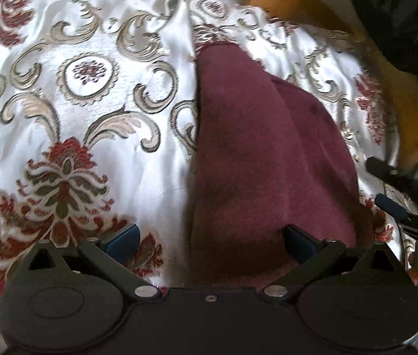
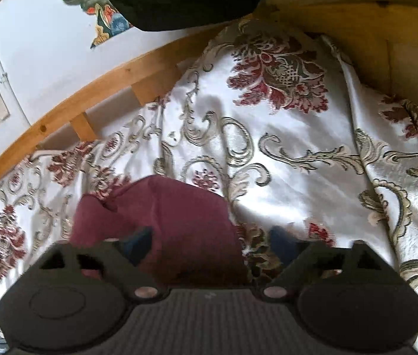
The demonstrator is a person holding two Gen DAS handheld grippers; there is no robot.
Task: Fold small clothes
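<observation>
Left wrist view: left hand-held gripper spread wide, empty; maroon garment lies folded lengthwise on the patterned bedspread, apparently just laid down.

Right wrist view: right hand-held gripper wide, holding nothing; garment beneath its left finger, seemingly released for another fold.

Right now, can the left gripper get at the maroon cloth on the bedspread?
Probably yes. The left gripper stands open right over the near end of the maroon cloth, which lies on the bedspread with nothing covering it.
</observation>
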